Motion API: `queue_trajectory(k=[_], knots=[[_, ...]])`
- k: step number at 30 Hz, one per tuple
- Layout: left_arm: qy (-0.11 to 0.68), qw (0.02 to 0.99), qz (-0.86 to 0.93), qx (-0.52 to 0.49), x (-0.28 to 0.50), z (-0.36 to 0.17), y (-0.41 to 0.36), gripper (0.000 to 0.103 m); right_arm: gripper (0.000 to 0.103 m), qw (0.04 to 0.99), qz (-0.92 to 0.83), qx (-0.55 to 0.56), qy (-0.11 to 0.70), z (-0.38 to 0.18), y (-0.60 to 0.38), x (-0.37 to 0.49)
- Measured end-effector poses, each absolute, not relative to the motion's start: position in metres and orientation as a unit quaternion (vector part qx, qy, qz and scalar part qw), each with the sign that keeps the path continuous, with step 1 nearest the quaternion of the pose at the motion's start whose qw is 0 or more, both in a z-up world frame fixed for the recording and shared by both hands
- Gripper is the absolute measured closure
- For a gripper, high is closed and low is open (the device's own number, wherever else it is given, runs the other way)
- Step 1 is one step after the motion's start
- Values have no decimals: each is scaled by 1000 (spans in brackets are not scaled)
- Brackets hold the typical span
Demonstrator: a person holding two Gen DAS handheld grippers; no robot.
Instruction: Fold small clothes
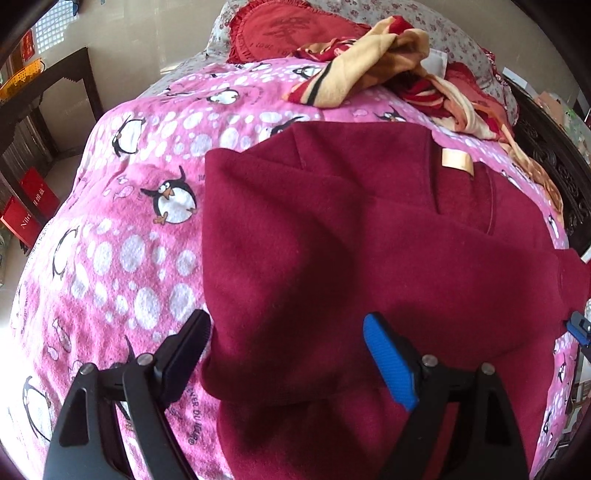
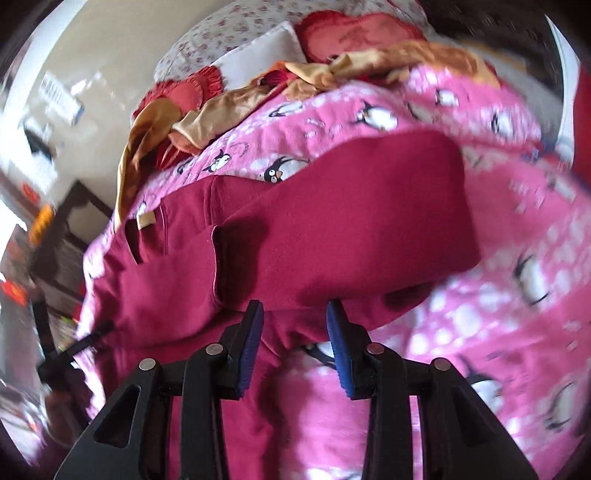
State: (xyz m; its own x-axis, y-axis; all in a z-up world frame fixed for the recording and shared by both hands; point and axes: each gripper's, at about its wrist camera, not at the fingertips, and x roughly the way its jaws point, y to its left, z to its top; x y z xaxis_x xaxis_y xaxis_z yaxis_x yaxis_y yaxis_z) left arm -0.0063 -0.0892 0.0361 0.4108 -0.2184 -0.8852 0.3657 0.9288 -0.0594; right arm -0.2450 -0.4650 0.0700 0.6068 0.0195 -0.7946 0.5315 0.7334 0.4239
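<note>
Up close, the left gripper (image 1: 286, 334) stands with its jaws spread wide and nothing between them, hovering over the near edge of the dark red garment (image 1: 369, 236); the black finger sits over the pink bedding, the blue-padded one over the cloth. The right gripper (image 2: 295, 317) also has its jaws apart, a clear gap between the blue pads, poised right at a folded edge of the same garment (image 2: 332, 229); whether the pads touch the fabric I cannot tell, since that view is blurred. The garment lies partly folded on the pink penguin blanket (image 1: 147, 221), layers overlapping, with a tan label (image 1: 457, 161) showing near its collar. Beyond it, toward the head of the bed, a crumpled red and cream blanket (image 1: 373, 62) rests beside a red frilled cushion (image 1: 280, 33)
</note>
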Motion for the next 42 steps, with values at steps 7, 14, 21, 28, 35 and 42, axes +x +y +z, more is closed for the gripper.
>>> queue_trajectory(k=[7, 14, 21, 28, 35, 42], knots=[[500, 842, -178, 94, -13, 48, -85, 15, 103, 829, -156, 415, 341, 66, -478, -235], [470, 861, -182, 71, -13, 74, -66, 15, 103, 901, -128, 295, 290, 187, -478, -244], [435, 879, -189, 51, -16, 106, -48, 15, 103, 908, 29, 296, 295, 236, -436, -214], [407, 892, -185, 70, -20, 129, -22, 15, 103, 843, 210, 234, 436, 209, -344, -109], [426, 880, -200, 66, -15, 120, -6, 15, 103, 749, 242, 178, 590, 98, -252, -4], [453, 849, -272, 28, -15, 112, -14, 12, 85, 759, 151, 267, 574, 44, -269, 53]])
